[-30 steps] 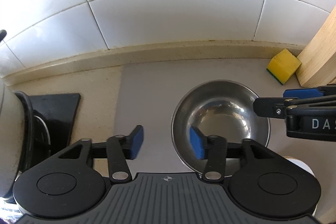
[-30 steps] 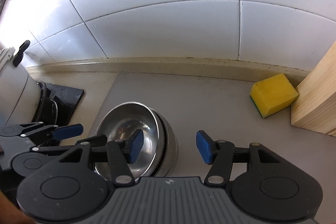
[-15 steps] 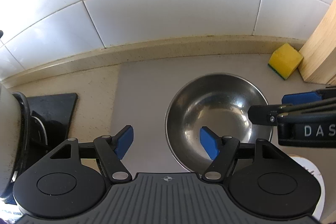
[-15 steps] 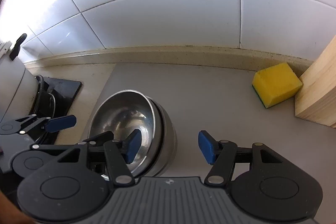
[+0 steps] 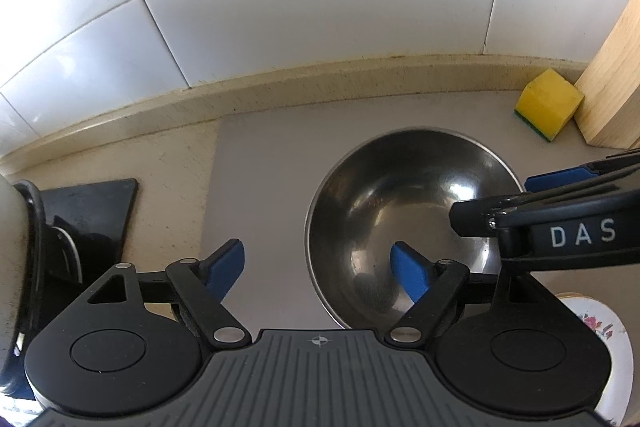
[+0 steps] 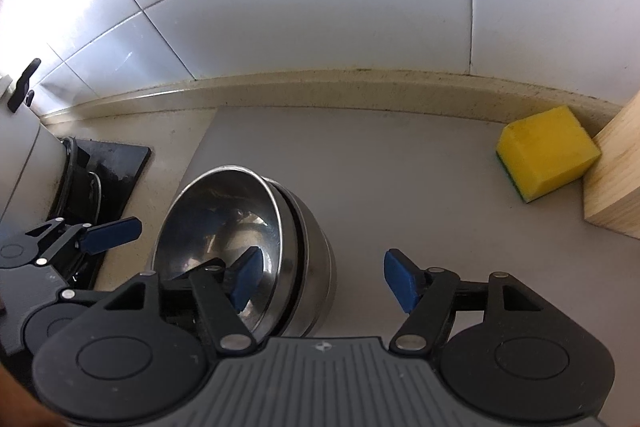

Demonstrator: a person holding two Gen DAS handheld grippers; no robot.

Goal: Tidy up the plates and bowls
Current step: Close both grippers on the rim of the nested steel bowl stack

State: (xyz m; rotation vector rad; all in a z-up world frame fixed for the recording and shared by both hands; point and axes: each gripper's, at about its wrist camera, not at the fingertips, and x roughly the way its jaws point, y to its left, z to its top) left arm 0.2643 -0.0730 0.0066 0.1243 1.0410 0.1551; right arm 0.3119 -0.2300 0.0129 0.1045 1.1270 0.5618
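**Two grippers around the steel bowls**

A shiny steel bowl [image 5: 412,223] sits on a grey mat [image 5: 260,187] on the table [image 5: 172,163]. In the right wrist view you can see it is a stack: the top bowl [image 6: 224,219] rests inside at least one more bowl [image 6: 316,267] under it.

The left gripper [image 5: 318,267] straddles the bowl's rim at about 8 o'clock. One blue pad is inside the bowl and the other is out over the mat. Its jaws are opening, and the pads do not press on the rim.

The right gripper [image 6: 322,277] straddles the other side of the stack, at about 3 o'clock. Its left pad is inside the top bowl and its right pad is out over the mat. Its jaws are opening too, and nothing is pinched.

A yellow sponge [image 6: 548,151] lies at 2 o'clock, touching a wooden block [image 6: 616,187]. White wall tiles [image 5: 312,7] fill the 12 o'clock side. A black stove [image 5: 88,211] with a pale pot [image 6: 28,155] is at 9 o'clock. A flowery white plate [image 5: 604,339] peeks out at 4 o'clock in the left wrist view.
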